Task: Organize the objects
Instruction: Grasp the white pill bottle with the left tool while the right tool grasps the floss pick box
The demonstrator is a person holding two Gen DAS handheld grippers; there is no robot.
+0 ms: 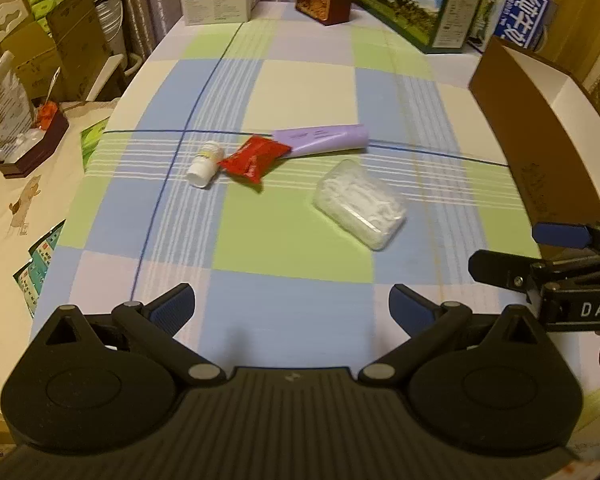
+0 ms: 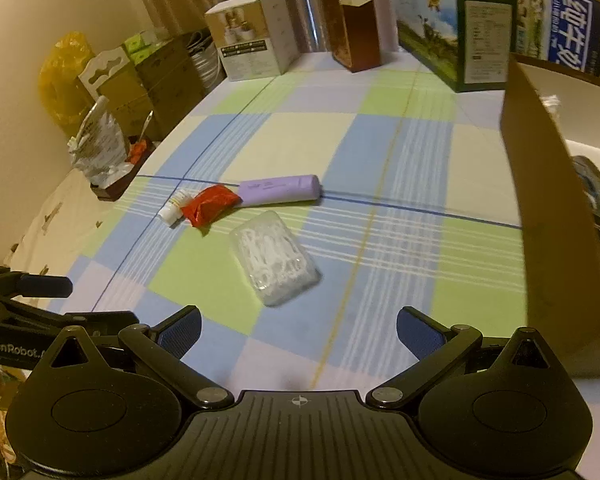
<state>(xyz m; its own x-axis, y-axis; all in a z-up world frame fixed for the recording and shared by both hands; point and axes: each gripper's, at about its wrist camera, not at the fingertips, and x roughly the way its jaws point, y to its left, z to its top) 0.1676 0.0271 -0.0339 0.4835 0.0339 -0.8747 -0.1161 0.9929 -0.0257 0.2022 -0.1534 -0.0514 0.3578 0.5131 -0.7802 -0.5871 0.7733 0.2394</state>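
Both jaws gape wide and empty above the checked tablecloth (image 1: 292, 240). Ahead of the left gripper (image 1: 291, 308) and right gripper (image 2: 299, 330) lies a clear box of floss picks (image 2: 274, 258); beyond it, a red packet (image 1: 256, 157) touches a white bottle (image 1: 205, 164) and overlaps a purple tube (image 1: 326, 139). A cardboard box (image 2: 548, 200) stands at the right.

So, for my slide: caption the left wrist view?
Open left gripper faces clear plastic floss-pick box on checked tablecloth.
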